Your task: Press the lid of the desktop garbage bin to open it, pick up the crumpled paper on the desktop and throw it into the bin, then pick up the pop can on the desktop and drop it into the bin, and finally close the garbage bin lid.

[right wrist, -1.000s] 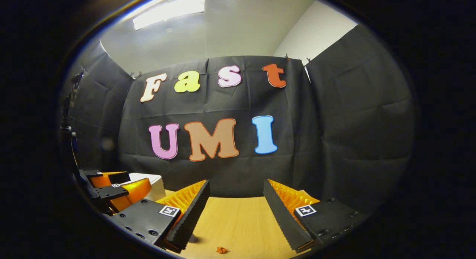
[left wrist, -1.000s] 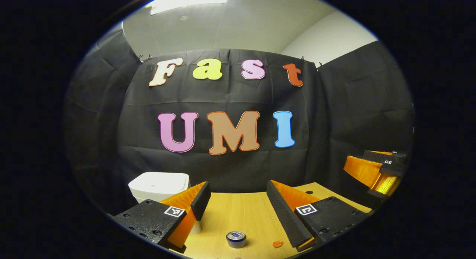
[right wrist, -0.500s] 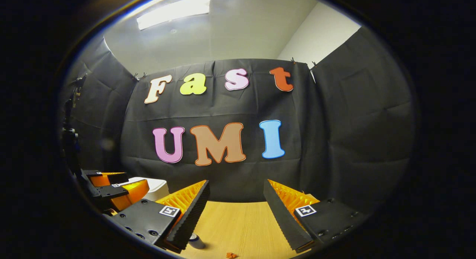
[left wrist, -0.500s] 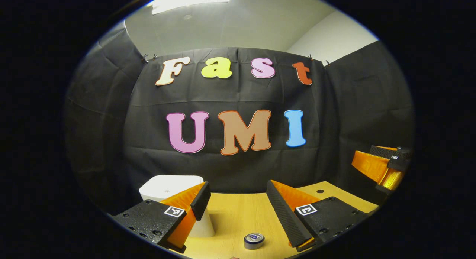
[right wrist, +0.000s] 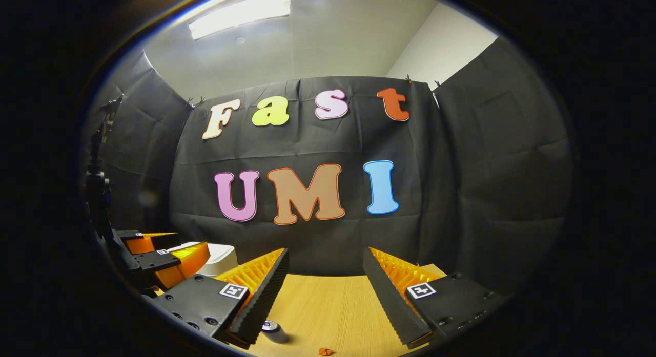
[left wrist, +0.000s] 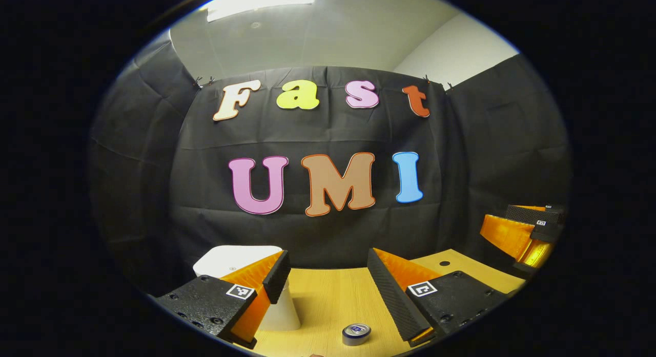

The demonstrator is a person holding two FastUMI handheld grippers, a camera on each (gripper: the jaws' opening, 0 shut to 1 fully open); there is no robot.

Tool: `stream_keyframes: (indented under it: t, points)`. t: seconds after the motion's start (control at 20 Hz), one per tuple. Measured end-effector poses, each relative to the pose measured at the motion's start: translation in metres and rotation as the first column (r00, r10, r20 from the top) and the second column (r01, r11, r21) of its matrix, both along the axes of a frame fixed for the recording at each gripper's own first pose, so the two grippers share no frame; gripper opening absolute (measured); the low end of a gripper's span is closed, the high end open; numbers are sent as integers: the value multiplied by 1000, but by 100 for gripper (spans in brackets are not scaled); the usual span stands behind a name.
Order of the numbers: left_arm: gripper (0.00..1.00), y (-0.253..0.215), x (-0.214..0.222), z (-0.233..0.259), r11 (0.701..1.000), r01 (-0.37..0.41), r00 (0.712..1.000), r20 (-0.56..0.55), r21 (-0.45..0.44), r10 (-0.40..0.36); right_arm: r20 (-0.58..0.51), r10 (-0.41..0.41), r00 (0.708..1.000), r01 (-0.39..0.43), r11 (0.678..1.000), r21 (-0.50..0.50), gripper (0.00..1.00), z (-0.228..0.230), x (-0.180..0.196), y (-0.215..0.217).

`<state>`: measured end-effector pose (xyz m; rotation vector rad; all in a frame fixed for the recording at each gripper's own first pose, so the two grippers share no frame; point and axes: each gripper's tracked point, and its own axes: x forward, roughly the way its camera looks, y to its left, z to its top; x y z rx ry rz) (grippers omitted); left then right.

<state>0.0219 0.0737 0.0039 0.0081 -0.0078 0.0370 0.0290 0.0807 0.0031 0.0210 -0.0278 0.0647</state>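
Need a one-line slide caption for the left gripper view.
Open left hand-held gripper above wooden desk, closed white bin at left, pop can upright ahead.

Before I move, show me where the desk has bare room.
The desk is bare between the can and its right edge, apart from an orange scrap near the front. It is crowded on the left, where the bin stands beside the can.

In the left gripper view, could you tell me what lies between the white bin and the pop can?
Only bare wooden tabletop between white plastic bin and pop can.
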Motion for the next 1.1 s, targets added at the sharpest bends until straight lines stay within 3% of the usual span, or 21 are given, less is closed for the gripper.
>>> stream_keyframes:
  t: [0.95,1.05,1.1]
  points:
    - [92,-7,-7,4,1000,12,1000,13,-6,-12,-31,2,1000,-3,1000,-10,96,-8,-8,-4]
    - [91,-8,-7,6,1000,18,1000,19,-8,-18,-27,1,1000,-1,1000,-12,97,-6,-9,-5]
    - [79,-9,-9,7,1000,21,1000,22,-7,-20,-25,2,1000,-2,1000,-12,97,-7,-10,-6]
